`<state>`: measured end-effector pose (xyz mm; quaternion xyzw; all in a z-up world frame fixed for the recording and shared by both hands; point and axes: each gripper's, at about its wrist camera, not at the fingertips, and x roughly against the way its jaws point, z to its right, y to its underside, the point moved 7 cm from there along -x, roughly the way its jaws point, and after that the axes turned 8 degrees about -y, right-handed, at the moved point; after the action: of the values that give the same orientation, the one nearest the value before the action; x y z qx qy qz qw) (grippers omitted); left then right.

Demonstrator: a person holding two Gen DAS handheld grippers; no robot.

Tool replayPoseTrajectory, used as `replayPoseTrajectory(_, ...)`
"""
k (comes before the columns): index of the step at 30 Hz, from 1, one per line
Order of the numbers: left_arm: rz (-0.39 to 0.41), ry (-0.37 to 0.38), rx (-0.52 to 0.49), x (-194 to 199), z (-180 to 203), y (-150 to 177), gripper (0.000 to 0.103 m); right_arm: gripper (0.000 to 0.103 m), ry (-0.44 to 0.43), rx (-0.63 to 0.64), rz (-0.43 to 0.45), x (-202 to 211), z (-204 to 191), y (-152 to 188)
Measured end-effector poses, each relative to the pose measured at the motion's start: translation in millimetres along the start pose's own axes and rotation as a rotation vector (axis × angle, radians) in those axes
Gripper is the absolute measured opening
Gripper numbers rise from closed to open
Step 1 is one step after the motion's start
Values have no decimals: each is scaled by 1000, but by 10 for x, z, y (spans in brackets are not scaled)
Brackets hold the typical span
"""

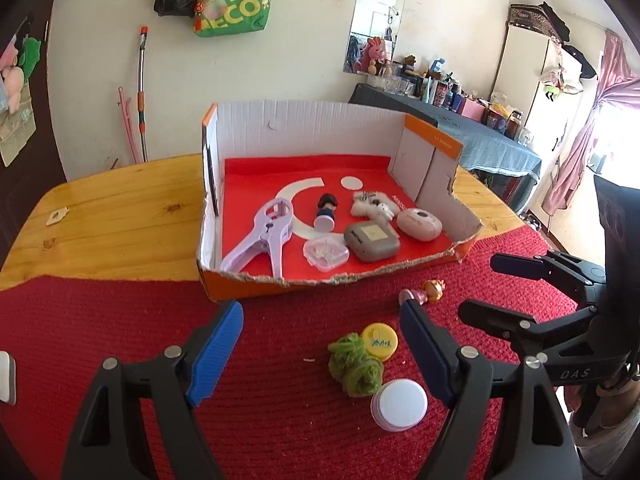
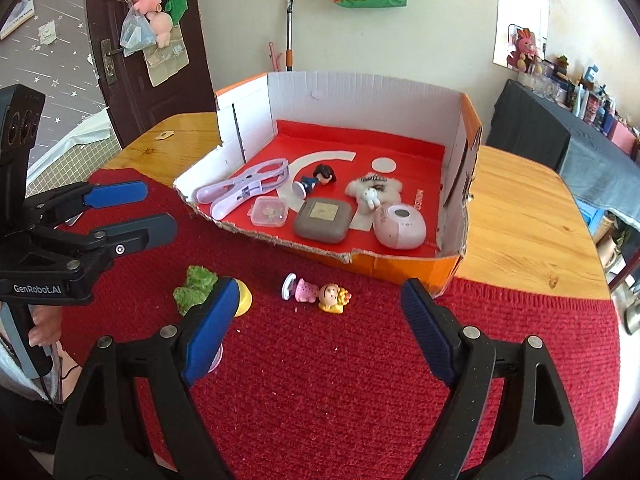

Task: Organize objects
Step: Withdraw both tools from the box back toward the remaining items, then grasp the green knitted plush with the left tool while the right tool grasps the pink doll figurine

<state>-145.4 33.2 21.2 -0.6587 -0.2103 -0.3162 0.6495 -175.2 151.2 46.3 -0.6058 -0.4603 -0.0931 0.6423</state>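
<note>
Objects sit partly sorted: a cut-down cardboard box (image 1: 332, 136), orange outside with a red printed floor, rests on the wooden table (image 1: 112, 216) at the far edge of a red knitted mat (image 1: 280, 420).

Inside the box: lilac plastic clamp (image 1: 266, 236), dark-haired figurine (image 1: 326, 212) lying down, clear small case (image 1: 326, 254), grey rounded case (image 1: 372, 242), pink oval case (image 1: 419, 224), white fluffy charm (image 1: 374, 204).

Loose on the mat, near the box: green yarn bundle (image 1: 356, 368) touching a yellow bottle cap (image 1: 380, 341) with blue writing, unreadable; white round lid (image 1: 399, 405) just beside the yarn; pink-and-yellow doll figurine (image 2: 318, 294) on its side.

Writing: "DAS" on the right gripper (image 1: 492, 284) body; "GenRobot.AI" on the left gripper (image 2: 132, 210) body; green wall bag (image 1: 236, 0) shows "MEG / ECO", partly cut off.

Both tongs stand wide, blue ribbed pads apart, nothing between them.

Left pad hides part of the cap in the right wrist view.
</note>
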Motion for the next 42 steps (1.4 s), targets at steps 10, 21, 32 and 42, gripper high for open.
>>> replayPoseTrajectory(10,-89,30,36,-213,-42,334,82,83,0,-87,-38,-252,97,179)
replayPoseTrajectory(21,-121,23,-9,-288,-20,431,82,83,60,-85,-57,-421,57,105)
replayPoseTrajectory(32,-92,-29,-64,-191,-171,428,84,83,115,-85,-92,-606,49,78)
replayPoseTrajectory(42,-84,-18,-84,-127,-135,408,83,83,121,-143,-90,-449,286,188)
